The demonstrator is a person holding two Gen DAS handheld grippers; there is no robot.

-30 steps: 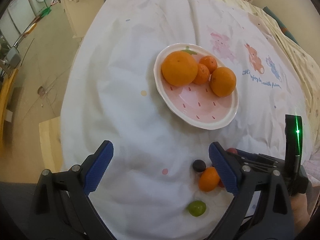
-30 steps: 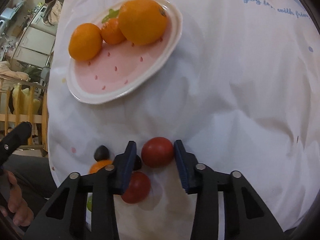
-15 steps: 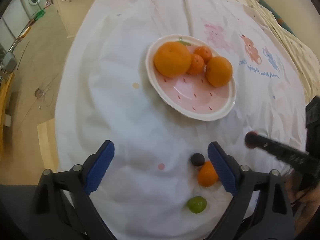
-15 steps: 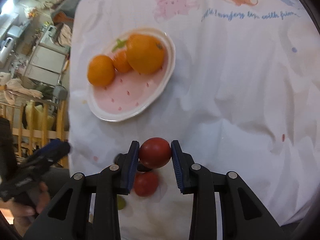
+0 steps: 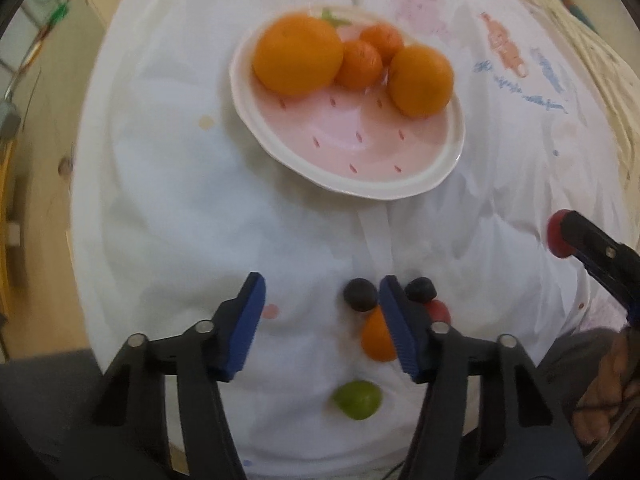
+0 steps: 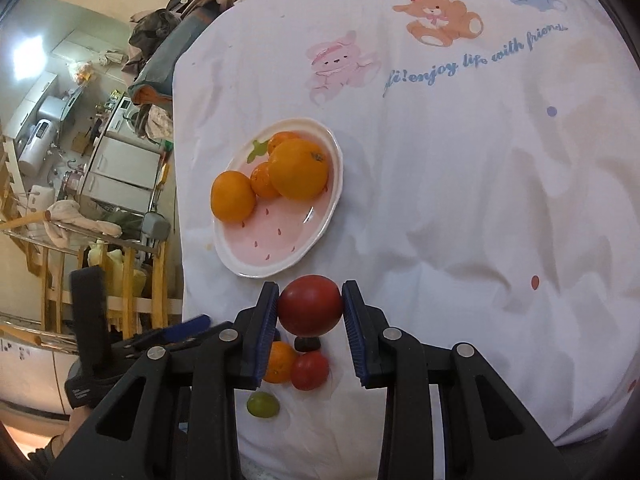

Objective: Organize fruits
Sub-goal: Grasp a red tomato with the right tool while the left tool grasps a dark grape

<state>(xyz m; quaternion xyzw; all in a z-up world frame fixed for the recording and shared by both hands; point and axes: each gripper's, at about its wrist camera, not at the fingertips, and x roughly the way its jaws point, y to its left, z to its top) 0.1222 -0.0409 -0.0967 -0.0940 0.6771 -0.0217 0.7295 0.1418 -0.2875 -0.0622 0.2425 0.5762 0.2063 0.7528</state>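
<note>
My right gripper [image 6: 309,294] is shut on a red tomato [image 6: 310,310], held above the white cloth just short of the pink strawberry plate [image 6: 256,270]. That plate [image 5: 352,188] holds one big orange [image 5: 298,54], a medium one [image 5: 420,80] and two small ones. My left gripper [image 5: 322,292] points down over the loose fruits with its jaws closing. A dark grape [image 5: 360,294] and a small orange [image 5: 376,338] lie between its fingers, against the right finger; the pads press on nothing. A second dark grape [image 5: 420,289], a red tomato [image 5: 438,310] and a green grape [image 5: 357,399] lie close by.
A white printed cloth [image 6: 460,200] covers the table, with cartoon animals and writing at the far side. The table's left edge drops to a wooden floor [image 5: 40,160]. Cluttered shelves and appliances [image 6: 80,160] stand beyond it. A person's hand [image 5: 608,392] holds the right gripper at the right.
The left gripper sank toward the loose fruits and its jaws narrowed a lot. The right gripper rose off the cloth with the red tomato, and the plate now looks farther away.
</note>
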